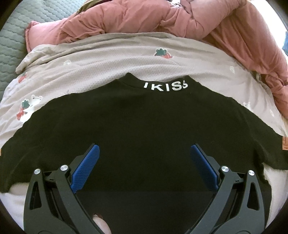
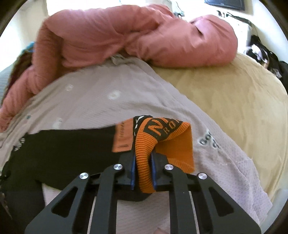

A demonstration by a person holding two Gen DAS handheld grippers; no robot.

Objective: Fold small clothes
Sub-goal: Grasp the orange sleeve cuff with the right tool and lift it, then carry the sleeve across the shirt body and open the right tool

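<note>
A beige strawberry-print bed cover (image 1: pixel 111 59) fills both views. The black "KISS"-collared shirt (image 1: pixel 140 126) lies flat at centre frame beneath the spread left claw (image 1: pixel 144 165). The right claw (image 2: pixel 144 172) pinches its orange ribbed cuff (image 2: pixel 145 162), lettering partly hidden, view blurred.

The top (image 1: pixel 144 129) lies flat on the blanket (image 1: pixel 108 59), collar (image 1: pixel 162 84) away from the left gripper (image 1: pixel 144 153), which hangs over its middle. Behind the blanket lies the duvet (image 1: pixel 144 16), bunched. In the right wrist view the cuff (image 2: pixel 158 142) sits at the top's right end, between the right gripper's (image 2: pixel 144 169) pads. Right of the blanket lies a sheet (image 2: pixel 234 93).
</note>
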